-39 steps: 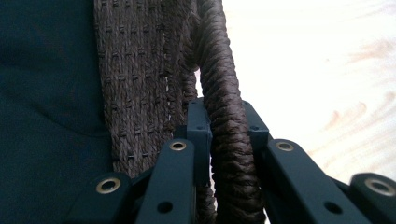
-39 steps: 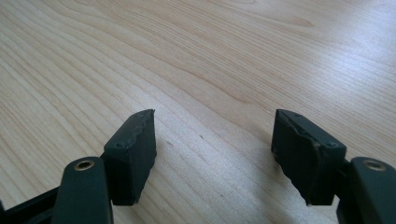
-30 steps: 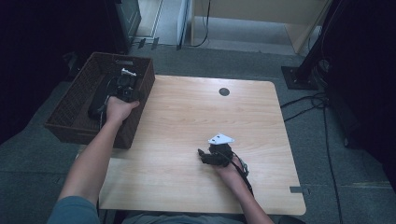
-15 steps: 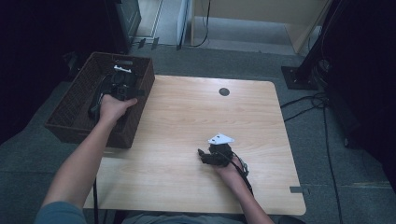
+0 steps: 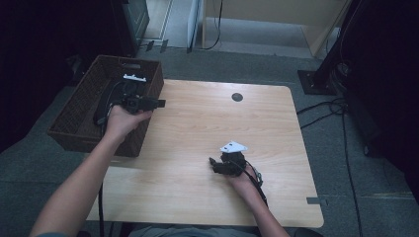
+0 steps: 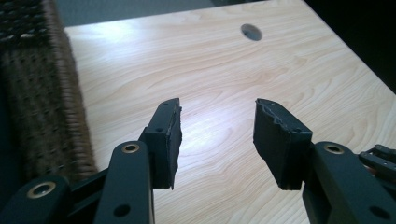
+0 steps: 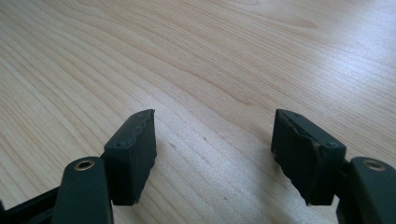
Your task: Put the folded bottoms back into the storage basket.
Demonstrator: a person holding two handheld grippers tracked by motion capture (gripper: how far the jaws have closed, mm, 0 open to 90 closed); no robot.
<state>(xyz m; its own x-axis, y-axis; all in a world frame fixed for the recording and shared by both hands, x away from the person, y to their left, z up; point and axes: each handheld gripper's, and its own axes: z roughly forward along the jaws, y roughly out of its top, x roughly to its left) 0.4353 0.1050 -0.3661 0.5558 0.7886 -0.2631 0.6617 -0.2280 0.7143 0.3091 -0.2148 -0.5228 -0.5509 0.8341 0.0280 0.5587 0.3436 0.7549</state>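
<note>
My left gripper [image 5: 159,102] hangs over the right rim of the brown wicker basket [image 5: 74,126], pointing across the wooden table [image 5: 197,123]. In the left gripper view the left gripper [image 6: 217,128] has just been opening its jaws, and only bare wood shows between them. The basket wall [image 6: 42,93] stands at that view's left. My right gripper [image 5: 213,163] rests on the table near the front with a white three-cornered plate [image 5: 233,146] on top. In the right gripper view the right gripper [image 7: 212,140] is open over bare wood with nothing between its pads.
A dark round hole [image 5: 237,97] sits in the tabletop near the far edge, also seen as the hole [image 6: 251,31] ahead of my left jaws. A small white piece [image 5: 134,78] shows at the basket's far end. Cables [image 5: 341,113] lie on the floor at right.
The left hand has lifted out of the basket and moved right toward the table, and its jaws now stand wider. The right hand has kept still.
</note>
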